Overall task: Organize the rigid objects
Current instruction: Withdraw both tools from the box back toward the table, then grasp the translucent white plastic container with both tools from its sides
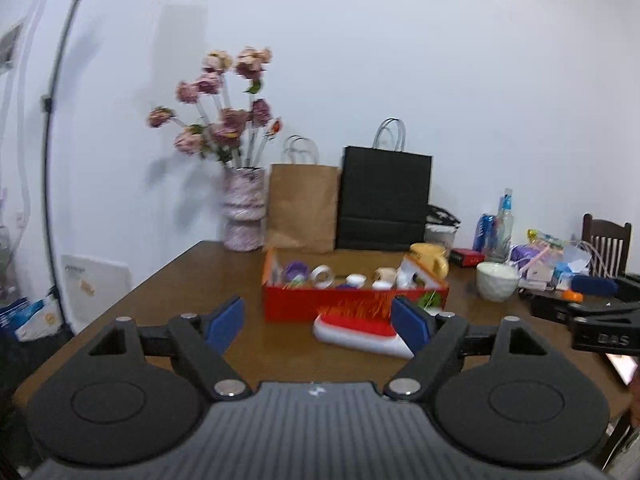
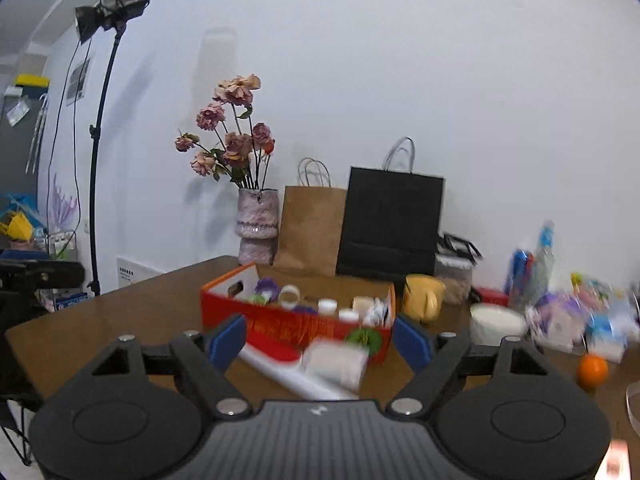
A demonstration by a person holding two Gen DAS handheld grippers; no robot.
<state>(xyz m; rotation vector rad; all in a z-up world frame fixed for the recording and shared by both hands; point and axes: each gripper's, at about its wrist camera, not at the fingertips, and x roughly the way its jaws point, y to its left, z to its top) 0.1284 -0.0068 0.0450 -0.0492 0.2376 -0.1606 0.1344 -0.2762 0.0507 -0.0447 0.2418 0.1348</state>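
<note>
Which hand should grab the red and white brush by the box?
Probably the left. The brush lies between the open left gripper jaws; from the right gripper it sits off toward one side.

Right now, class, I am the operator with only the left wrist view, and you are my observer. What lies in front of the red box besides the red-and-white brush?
Observer: A pale boxy item lies beside the brush, just in front of the red box. Blur hides what it is.
Operator: Does the box have a handle?
Observer: Yes, a cut-out slot in its left end wall.
</note>
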